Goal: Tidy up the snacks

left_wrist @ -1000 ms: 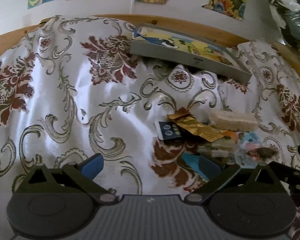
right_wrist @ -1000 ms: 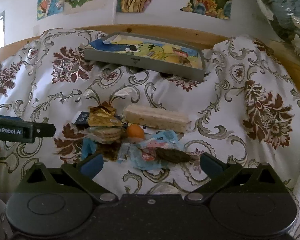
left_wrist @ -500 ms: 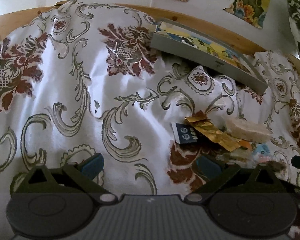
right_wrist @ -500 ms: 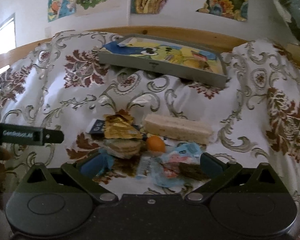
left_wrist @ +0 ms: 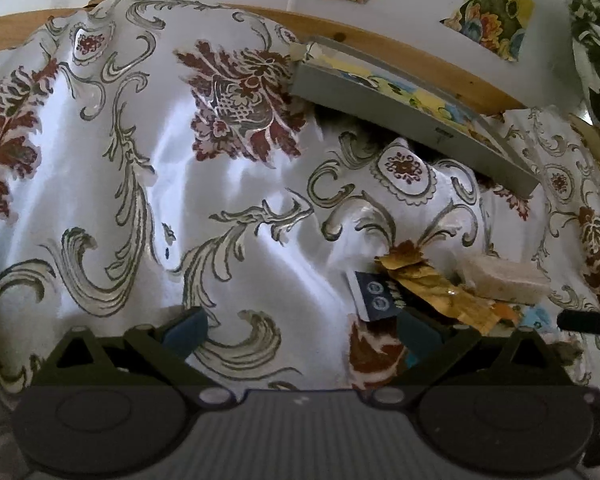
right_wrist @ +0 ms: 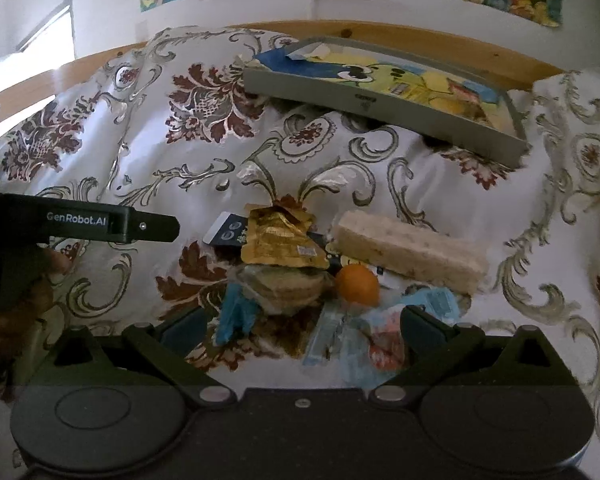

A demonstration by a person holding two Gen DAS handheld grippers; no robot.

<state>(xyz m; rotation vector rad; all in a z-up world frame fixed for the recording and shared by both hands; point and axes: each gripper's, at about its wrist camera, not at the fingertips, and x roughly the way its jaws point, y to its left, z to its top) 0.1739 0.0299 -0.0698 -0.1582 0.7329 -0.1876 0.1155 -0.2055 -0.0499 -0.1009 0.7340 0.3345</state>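
Observation:
A pile of snacks lies on a floral cloth: a gold wrapper (right_wrist: 282,238), a pale long bar (right_wrist: 410,252), an orange ball (right_wrist: 357,283), a stack of round biscuits (right_wrist: 288,286), a dark blue packet (right_wrist: 228,232) and light blue wrappers (right_wrist: 364,340). My right gripper (right_wrist: 300,330) is open, low over the near edge of the pile. My left gripper (left_wrist: 300,330) is open and empty, left of the pile, with the dark blue packet (left_wrist: 374,294) and gold wrapper (left_wrist: 432,288) by its right finger. The left gripper's side also shows in the right wrist view (right_wrist: 80,222).
A grey tray (right_wrist: 384,98) with a cartoon picture inside lies at the back on the cloth, also in the left wrist view (left_wrist: 412,120). A wooden edge (right_wrist: 420,40) runs behind it below a wall with posters. The cloth (left_wrist: 140,200) is wrinkled.
Both grippers have moved forward and lower toward the snack pile, which now sits closer in both views. Both stay open and empty.

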